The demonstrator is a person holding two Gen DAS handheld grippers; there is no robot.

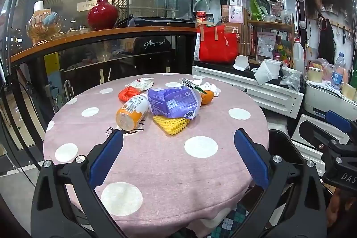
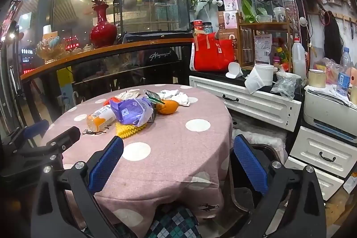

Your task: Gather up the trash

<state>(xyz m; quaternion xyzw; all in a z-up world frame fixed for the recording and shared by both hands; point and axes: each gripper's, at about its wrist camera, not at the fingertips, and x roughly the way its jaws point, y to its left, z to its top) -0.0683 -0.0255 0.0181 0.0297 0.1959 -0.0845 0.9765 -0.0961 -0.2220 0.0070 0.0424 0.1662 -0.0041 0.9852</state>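
A pile of trash lies on the far half of a round table with a pink polka-dot cloth. In it are an empty orange-labelled bottle on its side, a purple plastic wrapper, a yellow foam fruit net, an orange, an orange-red net, crumpled white tissues and a green-edged clear wrapper. My left gripper hovers open over the near table, short of the pile. My right gripper is open too, over the table's right edge.
A glass counter with a red vase stands behind the table. A white drawer cabinet crowded with a red bag, bottles and paper roll is at right. The other gripper shows at each view's edge.
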